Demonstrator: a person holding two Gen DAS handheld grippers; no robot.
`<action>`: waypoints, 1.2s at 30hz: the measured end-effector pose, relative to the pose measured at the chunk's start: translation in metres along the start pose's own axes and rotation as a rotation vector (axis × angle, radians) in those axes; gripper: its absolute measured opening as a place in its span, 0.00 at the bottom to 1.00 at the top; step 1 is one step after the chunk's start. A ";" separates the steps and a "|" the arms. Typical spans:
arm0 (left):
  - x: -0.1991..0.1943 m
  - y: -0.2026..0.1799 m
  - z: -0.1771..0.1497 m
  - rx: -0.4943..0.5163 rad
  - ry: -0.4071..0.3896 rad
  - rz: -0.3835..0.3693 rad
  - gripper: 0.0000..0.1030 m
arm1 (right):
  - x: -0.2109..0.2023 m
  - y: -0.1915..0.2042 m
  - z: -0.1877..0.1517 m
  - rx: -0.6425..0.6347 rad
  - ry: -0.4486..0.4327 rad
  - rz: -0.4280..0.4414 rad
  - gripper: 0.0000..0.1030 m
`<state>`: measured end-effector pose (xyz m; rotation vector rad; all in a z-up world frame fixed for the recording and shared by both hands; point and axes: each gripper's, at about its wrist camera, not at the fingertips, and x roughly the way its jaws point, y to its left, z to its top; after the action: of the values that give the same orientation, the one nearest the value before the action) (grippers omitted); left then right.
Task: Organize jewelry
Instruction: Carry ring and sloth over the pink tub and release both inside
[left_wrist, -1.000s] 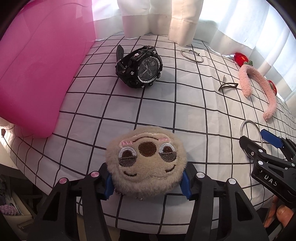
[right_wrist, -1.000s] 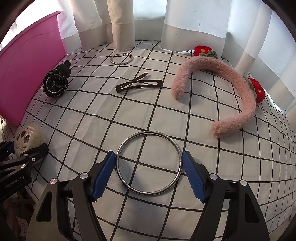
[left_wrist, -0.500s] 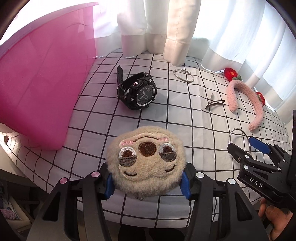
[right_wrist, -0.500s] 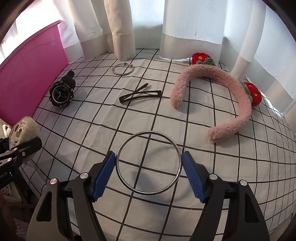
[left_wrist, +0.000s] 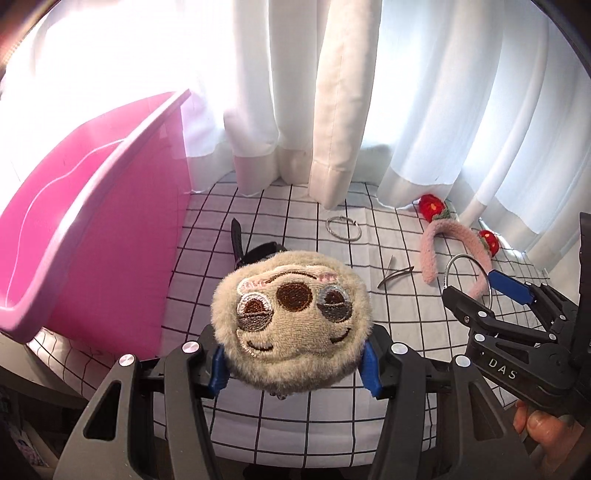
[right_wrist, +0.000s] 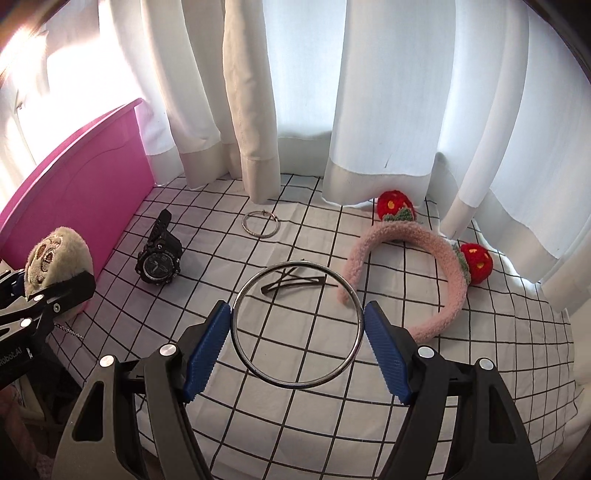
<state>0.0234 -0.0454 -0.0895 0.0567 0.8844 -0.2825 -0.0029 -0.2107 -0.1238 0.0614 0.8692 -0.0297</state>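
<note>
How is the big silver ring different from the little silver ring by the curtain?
The big ring is pinched in the right tool, lifted off the cloth; the little ring lies flat on it. The big one looks smooth all round; the little one has a small clasp. Both are thin silver hoops.

Home: curtains, checked tablecloth

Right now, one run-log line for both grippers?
left gripper: shut on plush sloth pouch | right gripper: shut on large metal ring | both clear of checked cloth
</note>
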 end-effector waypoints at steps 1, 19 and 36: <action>-0.006 0.002 0.006 -0.004 -0.015 -0.005 0.52 | -0.005 0.002 0.007 -0.005 -0.016 0.000 0.69; -0.107 0.119 0.092 -0.150 -0.270 0.168 0.52 | -0.062 0.130 0.139 -0.189 -0.278 0.173 0.69; -0.059 0.255 0.072 -0.328 -0.105 0.353 0.53 | 0.002 0.300 0.166 -0.408 -0.140 0.357 0.69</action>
<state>0.1099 0.2012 -0.0156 -0.1056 0.7909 0.1888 0.1406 0.0776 -0.0059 -0.1672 0.7004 0.4714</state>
